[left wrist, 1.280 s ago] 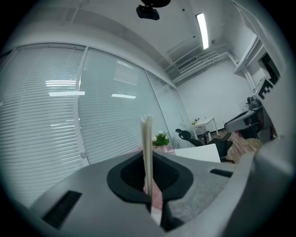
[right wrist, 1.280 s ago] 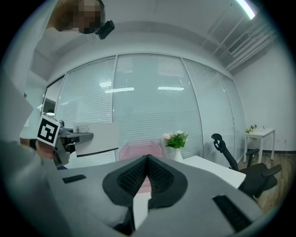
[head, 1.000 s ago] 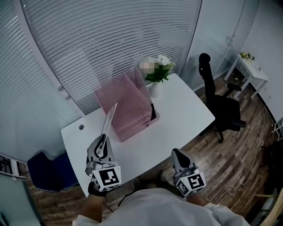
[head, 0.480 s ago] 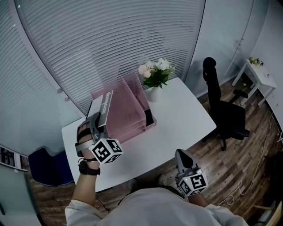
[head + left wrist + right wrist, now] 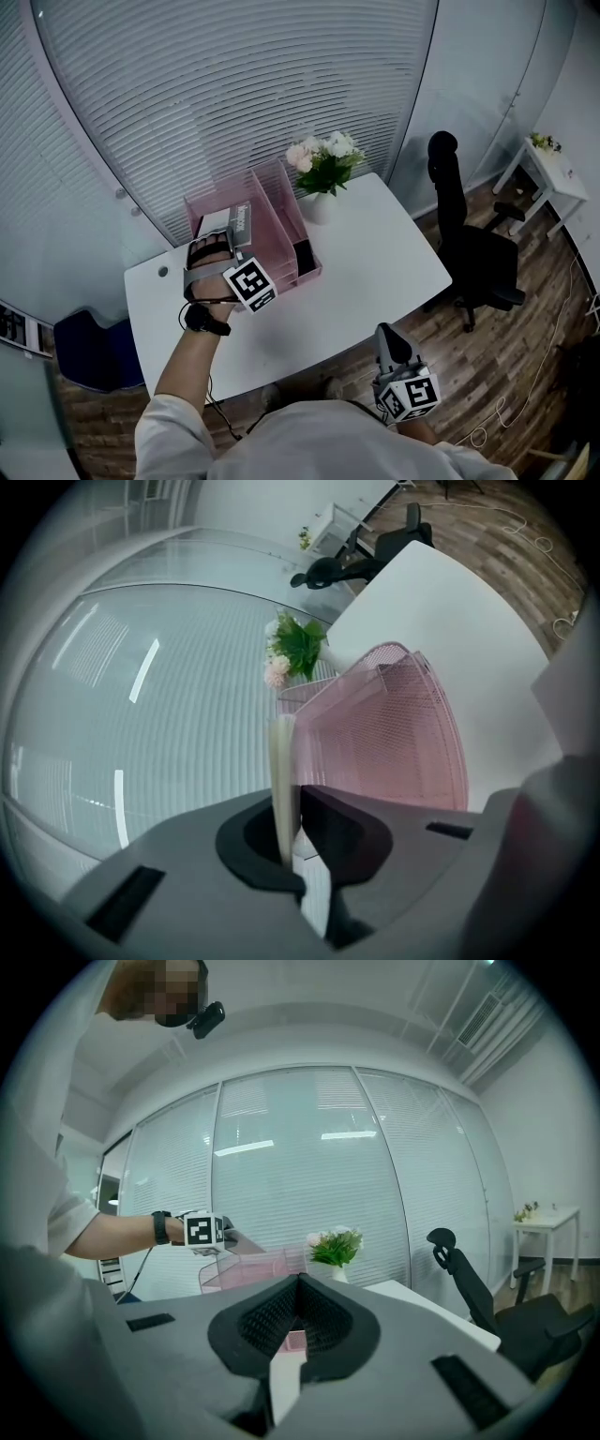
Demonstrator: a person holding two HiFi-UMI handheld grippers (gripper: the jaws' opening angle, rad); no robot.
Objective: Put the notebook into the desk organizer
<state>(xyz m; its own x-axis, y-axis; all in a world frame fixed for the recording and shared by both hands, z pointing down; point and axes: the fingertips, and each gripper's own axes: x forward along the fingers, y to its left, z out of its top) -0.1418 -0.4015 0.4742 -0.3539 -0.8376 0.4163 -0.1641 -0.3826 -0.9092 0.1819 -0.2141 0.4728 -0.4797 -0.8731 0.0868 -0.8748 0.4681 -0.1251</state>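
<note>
Grey moulded jaws of the left tool (image 5: 292, 810) are clamped on the notebook (image 5: 281, 761). It shows edge-on in the left gripper view as a thin cream page block rising from between the dark ribbed pads. In the head view the left tool (image 5: 221, 246) sits at left of centre, carried on a hand with a dark wrist strap, and the notebook (image 5: 234, 223) lies at the left section of the desk organizer (image 5: 281, 202). Whether the notebook rests on the organizer's floor cannot be told.

The desk organizer (image 5: 394, 724) is pink perforated mesh with upright divider walls and rounded top corners. One wall stands just right of the page block in the left gripper view.

The right tool (image 5: 298, 1281) has its jaws together with nothing between them. In the head view the right tool (image 5: 385, 336) hangs at lower right, off the near edge of the bench (image 5: 375, 253).

The bench is white, smooth and rectangular. A white vase of flowers (image 5: 323, 164) stands just right of the organizer. A black office chair (image 5: 469, 234) stands on wood-plank floor at the right, with horizontal slatted blinds (image 5: 234, 84) behind the bench.
</note>
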